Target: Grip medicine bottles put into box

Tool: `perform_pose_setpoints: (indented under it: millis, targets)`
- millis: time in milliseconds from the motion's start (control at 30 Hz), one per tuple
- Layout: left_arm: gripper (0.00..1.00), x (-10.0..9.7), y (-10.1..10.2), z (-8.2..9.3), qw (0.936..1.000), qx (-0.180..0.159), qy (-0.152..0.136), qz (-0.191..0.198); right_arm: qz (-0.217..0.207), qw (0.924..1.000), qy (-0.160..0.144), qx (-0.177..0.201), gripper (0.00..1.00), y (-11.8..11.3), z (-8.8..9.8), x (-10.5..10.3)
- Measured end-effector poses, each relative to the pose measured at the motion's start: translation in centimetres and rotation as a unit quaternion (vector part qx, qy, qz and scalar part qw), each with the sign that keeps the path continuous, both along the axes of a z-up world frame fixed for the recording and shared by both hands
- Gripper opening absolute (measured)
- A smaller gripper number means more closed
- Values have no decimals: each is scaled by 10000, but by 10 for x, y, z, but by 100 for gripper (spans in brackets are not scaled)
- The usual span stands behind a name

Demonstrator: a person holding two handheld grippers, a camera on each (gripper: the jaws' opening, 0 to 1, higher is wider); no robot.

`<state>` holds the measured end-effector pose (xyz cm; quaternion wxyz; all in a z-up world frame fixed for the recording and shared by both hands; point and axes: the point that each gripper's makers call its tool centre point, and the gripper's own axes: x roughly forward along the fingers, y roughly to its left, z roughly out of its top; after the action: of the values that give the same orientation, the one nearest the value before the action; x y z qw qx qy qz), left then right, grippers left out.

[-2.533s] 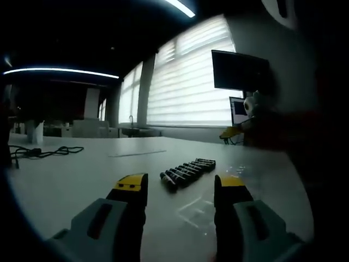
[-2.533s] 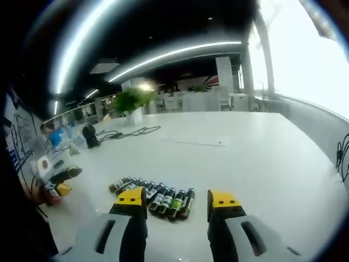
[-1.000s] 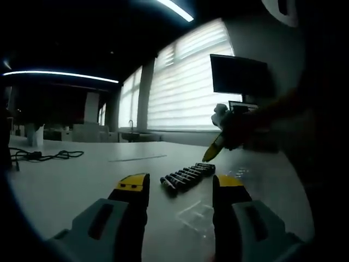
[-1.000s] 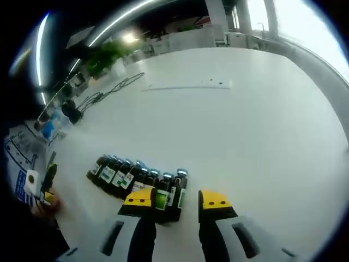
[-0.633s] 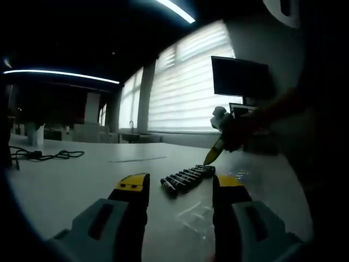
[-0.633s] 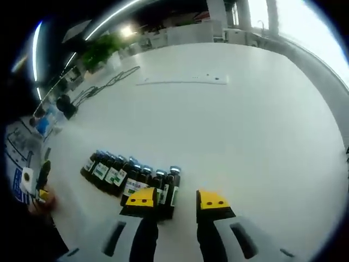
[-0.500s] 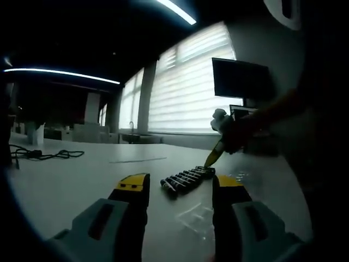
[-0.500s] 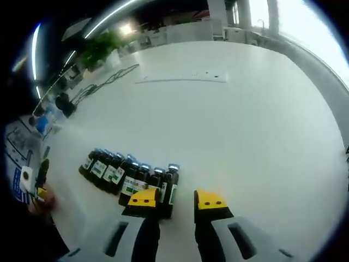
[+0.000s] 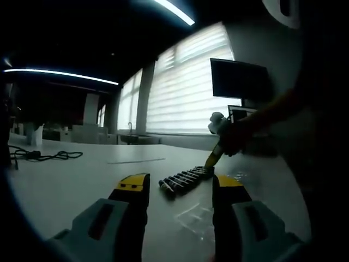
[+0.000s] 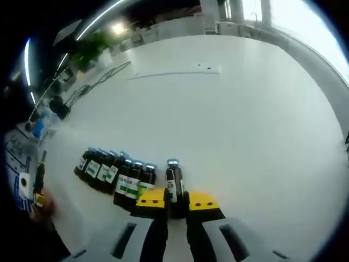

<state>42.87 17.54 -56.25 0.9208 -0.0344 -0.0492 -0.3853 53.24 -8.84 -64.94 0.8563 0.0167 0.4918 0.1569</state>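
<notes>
In the right gripper view the right gripper [image 10: 173,201] has its jaws squeezed in on one bottle [image 10: 173,184], which sits between the yellow tips with its cap pointing away, and the row of bottles [image 10: 112,173] lies just left of the jaws on the white table [image 10: 245,125]. In the left gripper view the left gripper [image 9: 179,186] hangs with jaws wide apart and nothing in them. Between and just ahead of its tips there's a clear box [image 9: 197,214], contents too faint to tell, and the bottles lie further out.
</notes>
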Motion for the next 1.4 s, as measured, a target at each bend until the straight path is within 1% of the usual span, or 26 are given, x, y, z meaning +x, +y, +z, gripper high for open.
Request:
perform_pose_setpoints:
  millis: [233, 300, 333, 367, 400, 467, 567, 600, 633, 700, 800, 867, 900, 933, 967, 1000, 1033, 1133, 1267, 1400]
  targets:
    - [38, -1, -1, 0, 10000, 20, -10, -22, -29, 10000, 9, -47, 7, -1, -1, -1]
    - [38, -1, -1, -1, 10000, 43, 8, -36, -33, 10000, -9, -83, 7, -2, -1, 0]
    - [38, -3, -3, -3, 9999, 39, 64, -104, -26, 9999, -26, -117, 7, -2, -1, 1]
    - [38, -4, -5, -5, 9998, 74, 113, -158, -42, 9999, -40, -147, 7, -3, -2, 1]
    - [38, -5, -7, -8, 9996, 179, 113, -186, -52, 9998, -58, -171, 7, -3, -2, 2]
    - [38, -7, -9, -8, 9994, 226, 61, -238, -87, 9997, -85, -202, 7, -4, -1, 3]
    - [37, -9, -11, -11, 9991, 304, 70, -277, -216, 9996, -62, -156, 7, -6, -1, 4]
    - [37, -9, -10, -11, 9992, 289, 81, -280, -305, 9995, -88, -76, 7, -7, 0, 5]
    - [37, -8, -9, -10, 9992, 254, 88, -281, -418, 9990, -182, 12, 7, -7, 3, 8]
    - [37, -7, -7, -10, 9994, 220, 128, -250, -466, 9983, -330, 72, 6, -10, 13, 10]
    - [37, -6, -6, -10, 9995, 191, 141, -222, -552, 9972, -436, 244, 6, -9, 26, 10]
    - [37, -6, -7, -10, 9995, 199, 137, -221, -545, 9968, -518, 260, 6, -8, 32, 8]
    - [37, -6, -7, -9, 9995, 206, 122, -218, -490, 9960, -688, 292, 6, -7, 38, 8]
    - [37, -6, -7, -9, 9995, 210, 120, -219, -618, 9939, -821, 413, 6, -8, 44, 10]
    - [37, -7, -8, -10, 9994, 212, 135, -243, -695, 9929, -849, 469, 6, -8, 46, 10]
    - [37, -7, -8, -10, 9994, 229, 126, -241, -733, 9916, -920, 534, 6, -8, 51, 4]
    - [37, -7, -8, -10, 9994, 238, 109, -242, -714, 9920, -907, 516, 6, -8, 52, -2]
    - [37, -7, -9, -10, 9993, 270, 91, -244, -802, 9896, -1021, 612, 6, -8, 56, -17]
    - [37, -7, -10, -10, 9993, 231, 116, -280, -941, 9883, -1051, 578, 6, -12, 55, -37]
    - [37, -7, -9, -9, 9993, 200, 115, -280, -974, 9878, -1130, 441, 6, -13, 55, -53]
